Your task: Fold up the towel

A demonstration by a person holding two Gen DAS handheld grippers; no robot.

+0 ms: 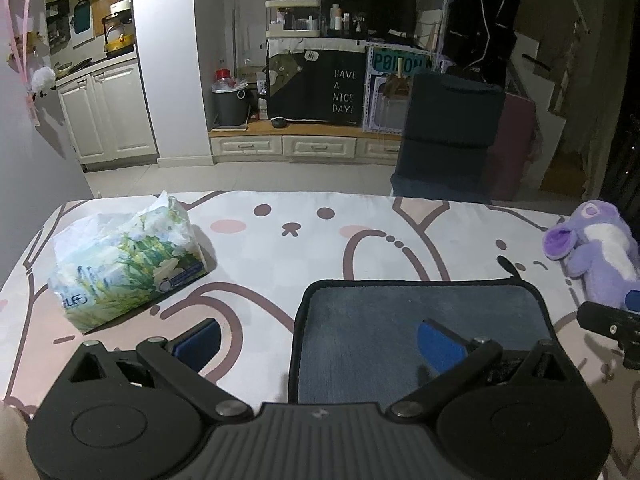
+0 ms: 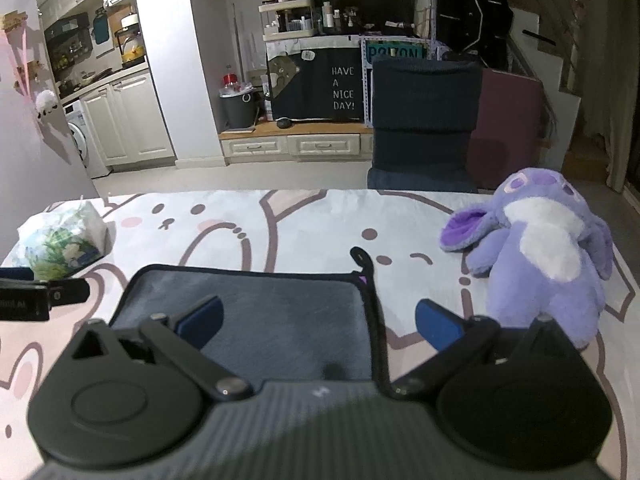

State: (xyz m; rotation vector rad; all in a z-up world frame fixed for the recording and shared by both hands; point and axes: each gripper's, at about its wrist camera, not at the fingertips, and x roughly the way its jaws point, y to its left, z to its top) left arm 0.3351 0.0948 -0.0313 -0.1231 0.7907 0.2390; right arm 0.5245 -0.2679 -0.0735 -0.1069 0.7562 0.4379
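A dark grey-blue towel (image 1: 404,320) with black edging lies flat on the table; it also shows in the right wrist view (image 2: 256,304). A black hanging loop (image 2: 362,258) sticks out at its far right corner. My left gripper (image 1: 320,344) is open over the towel's left edge, one blue pad on each side of it. My right gripper (image 2: 318,322) is open over the towel's right edge. Neither holds anything. The right gripper's tip shows at the right edge of the left wrist view (image 1: 612,324).
A pack of tissues (image 1: 128,264) lies at the table's far left. A purple plush toy (image 2: 540,248) sits at the far right. The table carries a cartoon-print cloth (image 1: 360,232). A dark chair (image 1: 448,136) stands beyond the far edge.
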